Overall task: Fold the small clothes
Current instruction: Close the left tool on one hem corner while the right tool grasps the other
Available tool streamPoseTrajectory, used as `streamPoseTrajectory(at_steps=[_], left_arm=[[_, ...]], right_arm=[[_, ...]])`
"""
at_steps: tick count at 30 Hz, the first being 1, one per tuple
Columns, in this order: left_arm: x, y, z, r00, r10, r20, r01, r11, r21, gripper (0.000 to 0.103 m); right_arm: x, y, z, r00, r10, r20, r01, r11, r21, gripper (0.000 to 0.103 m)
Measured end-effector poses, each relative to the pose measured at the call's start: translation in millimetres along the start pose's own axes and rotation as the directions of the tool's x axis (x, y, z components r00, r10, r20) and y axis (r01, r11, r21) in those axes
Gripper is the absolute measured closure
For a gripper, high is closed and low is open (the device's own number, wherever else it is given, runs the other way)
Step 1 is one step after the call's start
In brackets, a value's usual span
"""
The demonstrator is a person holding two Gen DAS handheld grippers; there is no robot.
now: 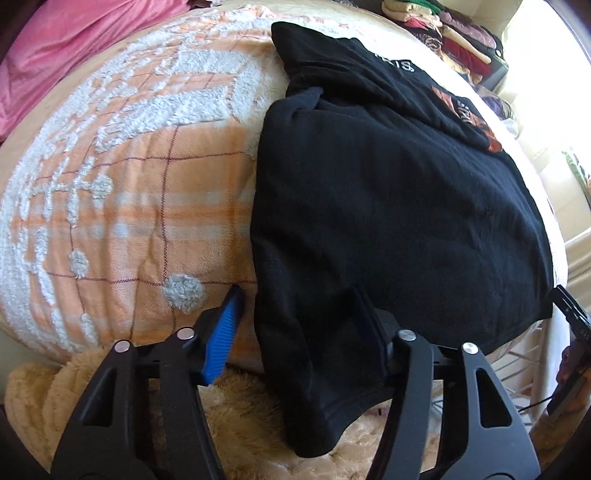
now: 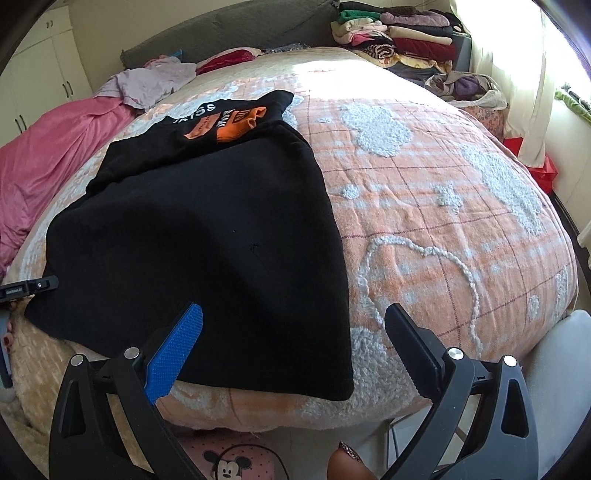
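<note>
A black T-shirt [image 1: 388, 206] with an orange print lies partly folded on the orange bedspread [image 1: 155, 177], its near part hanging over the bed's front edge. My left gripper [image 1: 299, 295] is open, its jaws straddling the shirt's near left corner, with nothing clamped. In the right wrist view the shirt [image 2: 207, 236] lies flat with the print at the far end. My right gripper [image 2: 291, 325] is open and empty, above the shirt's near right corner [image 2: 332, 384] at the bed's front edge.
A pink sheet [image 2: 55, 155] lies on the bed's left side. Stacks of folded clothes [image 2: 399, 33] sit at the far right by the window. A tan fluffy blanket [image 1: 236, 417] hangs below the bed edge. A Mickey-print item [image 2: 229, 461] is below.
</note>
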State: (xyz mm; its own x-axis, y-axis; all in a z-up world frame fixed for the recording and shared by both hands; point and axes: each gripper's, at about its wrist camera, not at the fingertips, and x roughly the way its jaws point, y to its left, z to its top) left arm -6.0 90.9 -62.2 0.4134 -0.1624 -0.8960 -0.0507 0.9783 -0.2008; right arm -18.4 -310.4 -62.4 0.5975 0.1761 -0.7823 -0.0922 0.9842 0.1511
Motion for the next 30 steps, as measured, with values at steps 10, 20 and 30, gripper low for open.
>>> streamPoseTrajectory(at_steps=[10, 20, 30], left_arm=[[-4.5, 4.2, -6.0, 1.000, -0.028, 0.013, 0.028, 1.000, -0.005, 0.065], [-7.6, 6.0, -10.1, 0.999, -0.045, -0.011, 0.045, 0.999, -0.005, 0.060], [-6.0, 3.7, -12.8, 0.998, -0.042, -0.038, 0.042, 0.999, 0.010, 0.059]], right_arm=[[-5.8, -8.9, -9.9, 0.998, 0.043, -0.041, -0.044, 0.999, -0.016, 0.034], [7.0, -28.9, -22.1, 0.988, 0.141, -0.060, -0.137, 0.988, 0.071, 0.054], [-14.7, -23.9, -15.4, 0.978, 0.210, -0.023, -0.209, 0.978, 0.010, 0.095]])
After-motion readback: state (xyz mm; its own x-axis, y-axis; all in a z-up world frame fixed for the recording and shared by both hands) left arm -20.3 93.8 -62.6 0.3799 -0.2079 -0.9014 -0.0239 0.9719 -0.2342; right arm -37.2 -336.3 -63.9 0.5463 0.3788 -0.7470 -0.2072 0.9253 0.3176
